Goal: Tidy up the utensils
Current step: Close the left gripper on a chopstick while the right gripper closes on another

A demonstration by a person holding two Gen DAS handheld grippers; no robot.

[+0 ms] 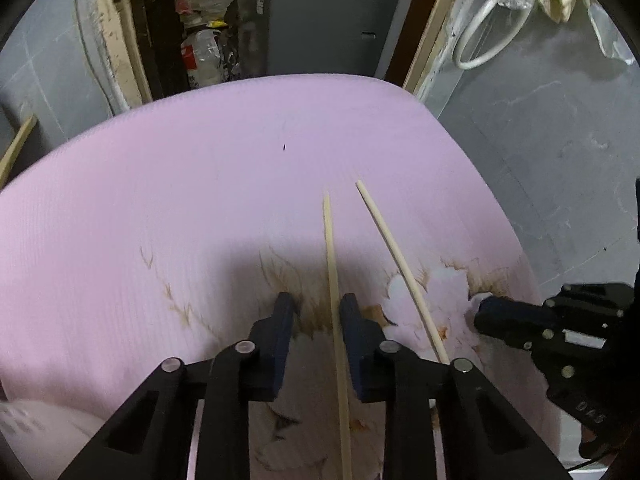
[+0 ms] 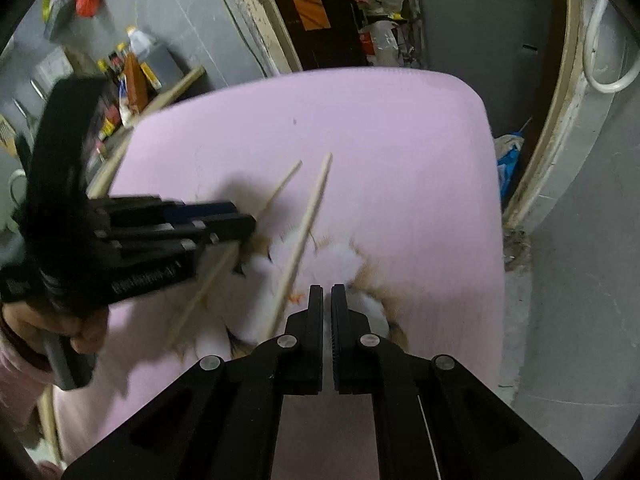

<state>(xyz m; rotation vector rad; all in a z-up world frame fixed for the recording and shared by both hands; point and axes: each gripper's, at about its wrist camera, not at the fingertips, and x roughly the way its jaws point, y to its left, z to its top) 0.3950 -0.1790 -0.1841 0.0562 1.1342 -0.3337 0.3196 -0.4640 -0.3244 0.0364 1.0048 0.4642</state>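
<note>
Two pale wooden chopsticks lie on a pink cloth with a brown and white animal print. In the left wrist view the left chopstick runs between my open left gripper's fingers, close to the right finger. The right chopstick lies just outside that finger. My right gripper is shut and empty, just right of the nearer chopstick. It shows in the left wrist view at the right. The left gripper shows in the right wrist view over the other chopstick.
The pink cloth covers a small table with rounded far corners. Grey floor lies to the right. A doorway with clutter and a grey cabinet stands behind. Bottles and a wooden stick are at the left.
</note>
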